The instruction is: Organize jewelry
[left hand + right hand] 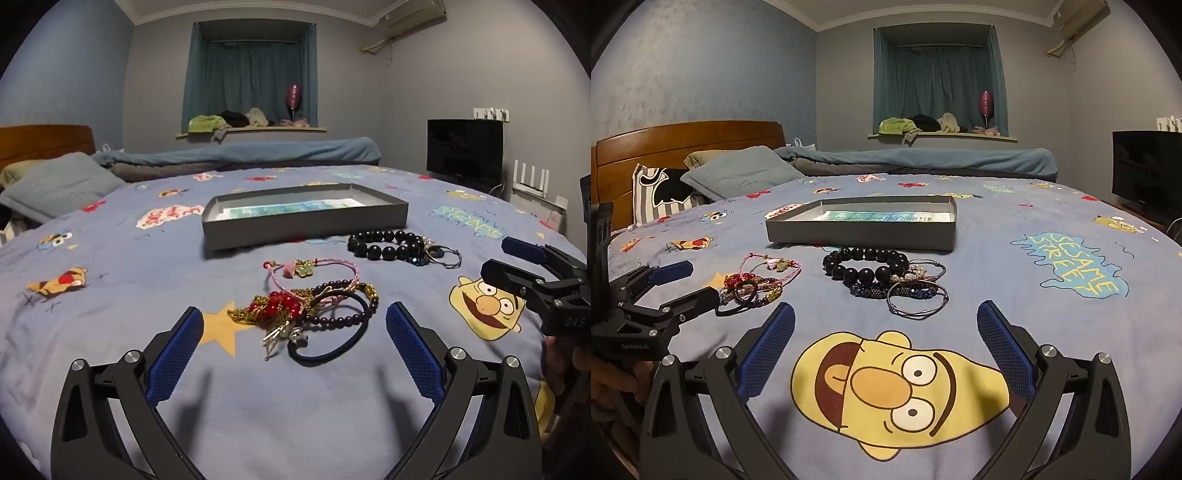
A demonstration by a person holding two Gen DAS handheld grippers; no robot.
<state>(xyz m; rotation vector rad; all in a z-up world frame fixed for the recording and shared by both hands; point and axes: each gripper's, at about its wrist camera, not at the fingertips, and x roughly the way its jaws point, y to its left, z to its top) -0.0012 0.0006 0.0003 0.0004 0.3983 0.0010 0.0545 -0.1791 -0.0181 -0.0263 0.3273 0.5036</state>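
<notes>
Two heaps of jewelry lie on the blue cartoon bedsheet in front of a shallow grey box (306, 229) (860, 232). The nearer heap (314, 310) (753, 286) mixes a pink cord bracelet, red beads, gold chain, dark purple beads and a black hair tie. My left gripper (294, 325) stands open just short of this heap, nothing between its blue pads. The other heap holds a black bead bracelet (386, 243) (866, 267) and thin wire bangles (918, 295). My right gripper (885, 325) is open over the yellow cartoon face, short of that heap.
The box holds a printed paper sheet (886, 216). Pillows (738, 173) and a wooden headboard (687, 144) lie at the left, a folded blue blanket (923, 158) behind, a dark screen (1145, 173) at the right. A hand (613, 380) grips the left tool.
</notes>
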